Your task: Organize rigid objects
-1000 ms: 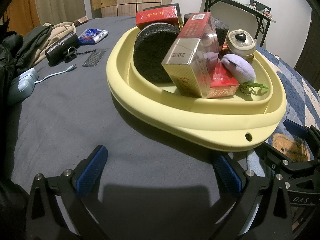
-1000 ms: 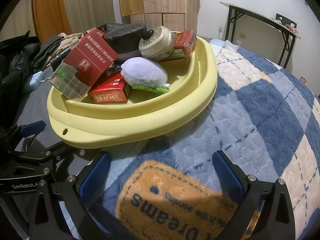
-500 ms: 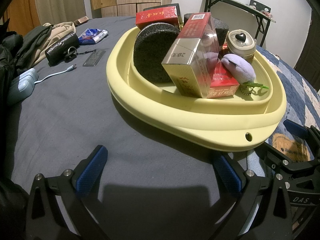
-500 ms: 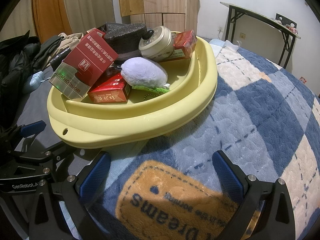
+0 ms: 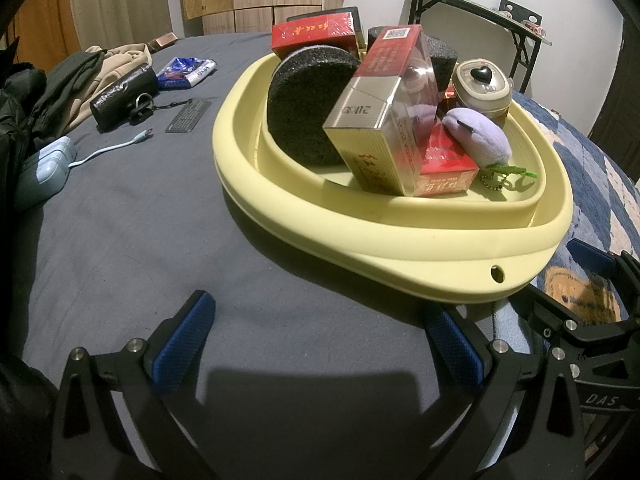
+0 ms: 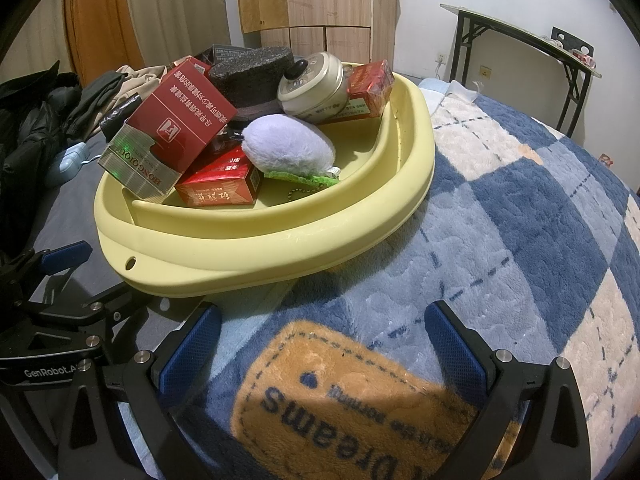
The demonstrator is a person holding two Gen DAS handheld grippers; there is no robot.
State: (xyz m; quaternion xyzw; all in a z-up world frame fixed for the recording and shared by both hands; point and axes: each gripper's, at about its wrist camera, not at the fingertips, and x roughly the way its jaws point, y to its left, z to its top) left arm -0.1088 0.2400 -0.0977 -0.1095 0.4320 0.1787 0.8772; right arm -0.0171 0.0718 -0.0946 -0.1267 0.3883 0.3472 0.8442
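A pale yellow basin (image 5: 400, 236) (image 6: 280, 240) sits on the bed, piled with a tall red-and-gold carton (image 5: 384, 116) (image 6: 168, 132), a small red box (image 5: 448, 168) (image 6: 220, 184), a purple plush keychain (image 5: 476, 140) (image 6: 288, 144), a cream tin with a heart knob (image 5: 482, 86) (image 6: 312, 80), black foam discs (image 5: 308, 104) (image 6: 252, 68) and further red boxes (image 5: 316, 36) (image 6: 370, 88). My left gripper (image 5: 320, 336) stands open over the grey sheet, just short of the basin. My right gripper (image 6: 324, 340) stands open over the blanket, nothing between its fingers.
On the grey sheet to the left lie a black pouch with keys (image 5: 124, 94), a blue snack packet (image 5: 184, 70), a small grille-like plate (image 5: 188, 116), a cable and pale blue case (image 5: 44, 172), and piled clothes (image 5: 60, 80). A checked fleece blanket (image 6: 520, 220) covers the right. A folding table (image 6: 520, 36) stands behind.
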